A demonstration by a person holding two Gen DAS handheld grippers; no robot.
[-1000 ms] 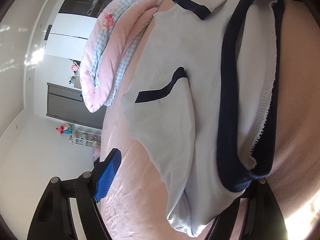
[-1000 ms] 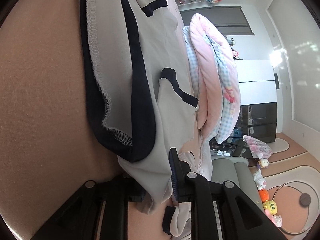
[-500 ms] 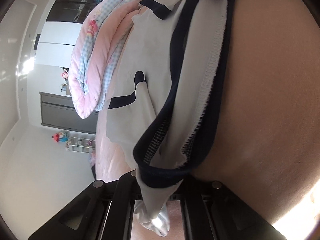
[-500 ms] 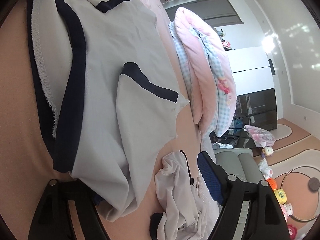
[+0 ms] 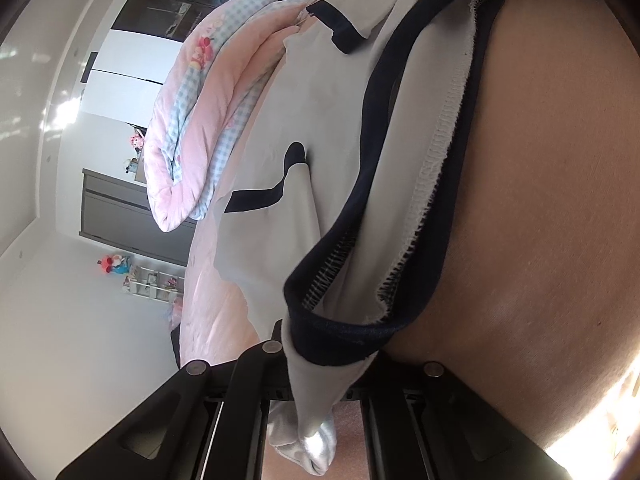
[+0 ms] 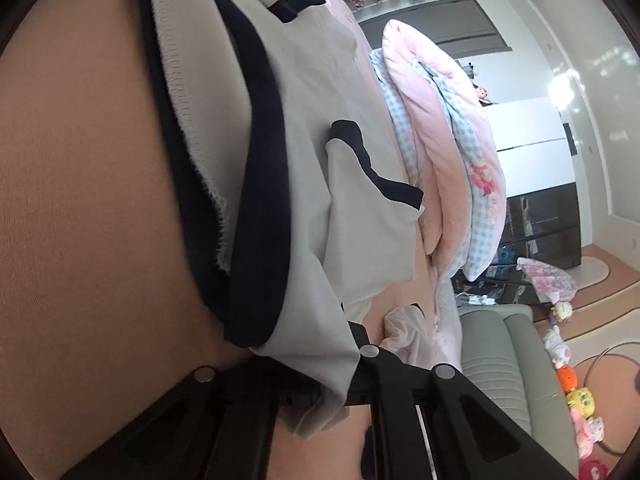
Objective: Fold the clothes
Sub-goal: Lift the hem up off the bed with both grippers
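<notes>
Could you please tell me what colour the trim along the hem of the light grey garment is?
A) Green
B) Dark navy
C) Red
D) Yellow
B: the light grey garment lying on the pink bed sheet has a dark navy band running along its hem, and the same dark band edges its sleeves.

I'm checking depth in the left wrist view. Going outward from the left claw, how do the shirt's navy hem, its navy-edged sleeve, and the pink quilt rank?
1. Navy hem, right at the left claw.
2. Navy-edged sleeve, mid-frame, on the shirt.
3. Pink quilt, beyond, upper left.
</notes>
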